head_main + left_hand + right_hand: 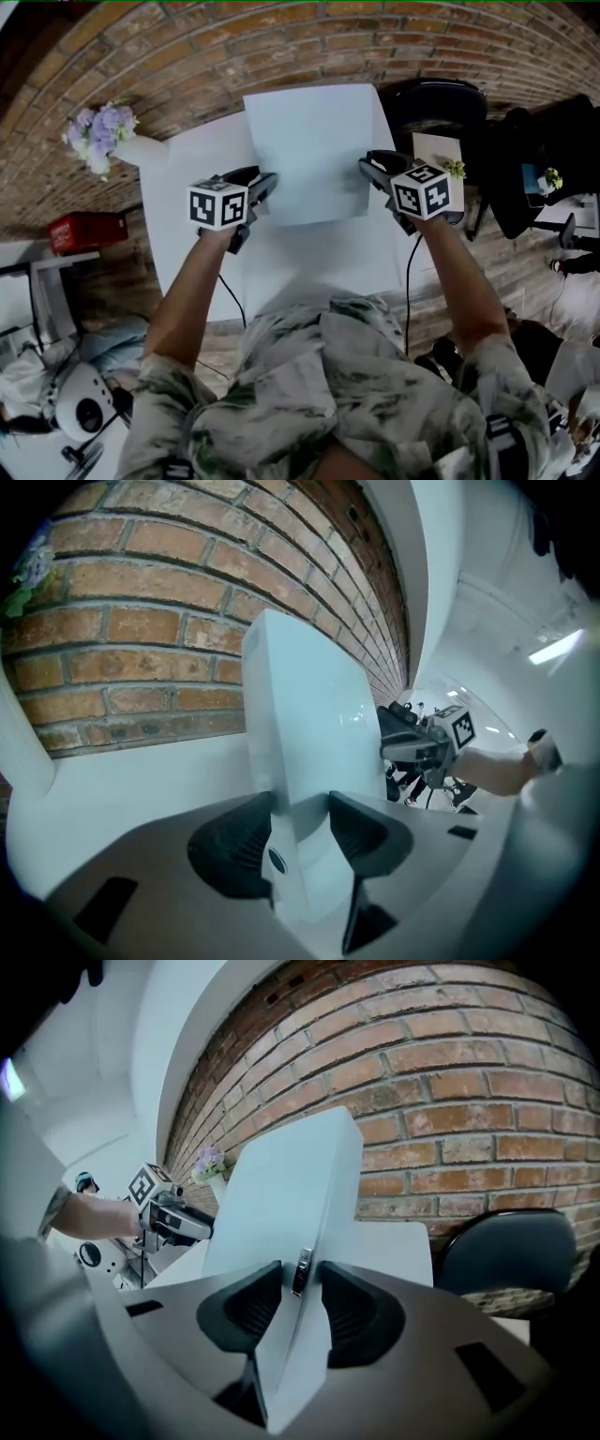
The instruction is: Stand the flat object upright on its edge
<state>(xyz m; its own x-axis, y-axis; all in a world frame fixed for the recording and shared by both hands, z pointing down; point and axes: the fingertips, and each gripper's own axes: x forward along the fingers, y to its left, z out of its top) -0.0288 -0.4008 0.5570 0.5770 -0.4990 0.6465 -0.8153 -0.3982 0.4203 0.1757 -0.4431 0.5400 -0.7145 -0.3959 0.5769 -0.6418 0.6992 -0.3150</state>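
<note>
A flat white box [314, 150] stands on its lower edge on the white table [202, 234], its broad face toward me. My left gripper [262, 183] grips its left side edge and my right gripper [370, 167] its right side edge. In the left gripper view the box [309, 714] rises upright between the dark pads of the left gripper [300, 808]. The right gripper view shows the box [281, 1204] leaning slightly left between the pads of the right gripper [300, 1279], with a small metal clasp on its thin edge. Both grippers are shut on the box.
A white vase of purple flowers [98, 136] stands at the table's far left corner. A black chair [441, 108] sits beyond the right side of the table. The brick wall [141, 621] runs close behind the box. A red case [84, 230] lies on the floor at left.
</note>
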